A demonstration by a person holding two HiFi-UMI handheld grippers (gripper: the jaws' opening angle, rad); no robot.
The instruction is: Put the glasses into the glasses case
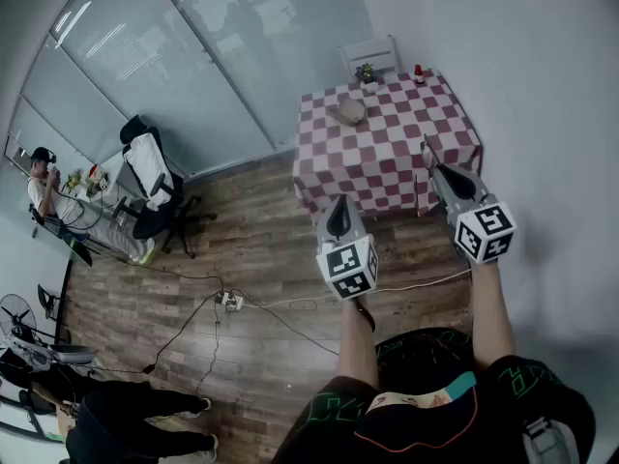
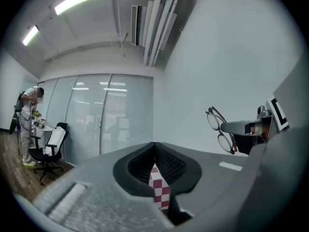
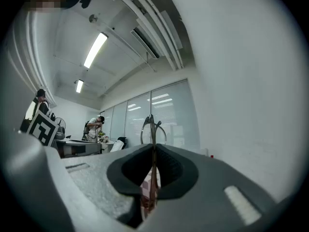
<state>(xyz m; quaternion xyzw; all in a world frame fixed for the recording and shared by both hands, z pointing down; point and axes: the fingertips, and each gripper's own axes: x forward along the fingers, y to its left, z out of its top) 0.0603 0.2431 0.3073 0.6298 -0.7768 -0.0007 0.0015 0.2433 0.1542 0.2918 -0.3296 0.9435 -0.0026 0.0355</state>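
Note:
The glasses (image 3: 153, 128) are dark-framed and stand on edge, pinched between the jaws of my right gripper (image 3: 154, 150), which is shut on them. In the left gripper view the glasses (image 2: 218, 129) stick out from the right gripper (image 2: 232, 128) at the right. My left gripper (image 2: 154, 147) is shut with nothing in it. In the head view both grippers, left (image 1: 338, 205) and right (image 1: 427, 153), hang in the air short of the checked table (image 1: 426, 129). A brownish case (image 1: 348, 112) lies on that table, well beyond both grippers.
A small plant (image 1: 366, 71) and a red bottle (image 1: 419, 70) stand at the table's far edge, with a white chair (image 1: 372, 50) behind. An office chair (image 1: 155, 177), floor cables with a power strip (image 1: 230, 301), a fan (image 1: 14, 317) and two people are at the left.

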